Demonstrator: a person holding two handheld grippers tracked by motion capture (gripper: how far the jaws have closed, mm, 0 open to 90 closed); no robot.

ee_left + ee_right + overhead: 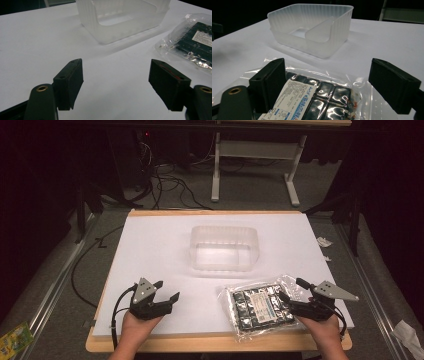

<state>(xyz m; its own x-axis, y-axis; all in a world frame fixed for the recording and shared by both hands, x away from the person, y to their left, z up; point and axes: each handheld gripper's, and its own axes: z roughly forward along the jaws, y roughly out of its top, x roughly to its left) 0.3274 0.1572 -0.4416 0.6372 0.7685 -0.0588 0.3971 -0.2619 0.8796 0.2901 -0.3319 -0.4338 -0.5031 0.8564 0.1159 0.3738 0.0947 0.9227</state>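
Note:
A clear plastic bag of dark squares with a white label [260, 306] [195, 41] [317, 100] lies flat on the white board at the front right. A translucent plastic bin [224, 247] [122, 17] [312, 28] stands empty at the board's middle back. My right gripper [292, 291] [327, 82] is open, its jaws spread over the bag's right edge. My left gripper [166, 290] [116, 85] is open over bare board at the front left, with nothing between its jaws.
The white board [150, 250] rests on a wooden table [215, 342]. Cables [170, 182] and a desk frame [255, 165] lie on the floor behind. Scraps of paper [324, 241] sit off the board's right edge. A green packet [15, 337] lies on the floor at the left.

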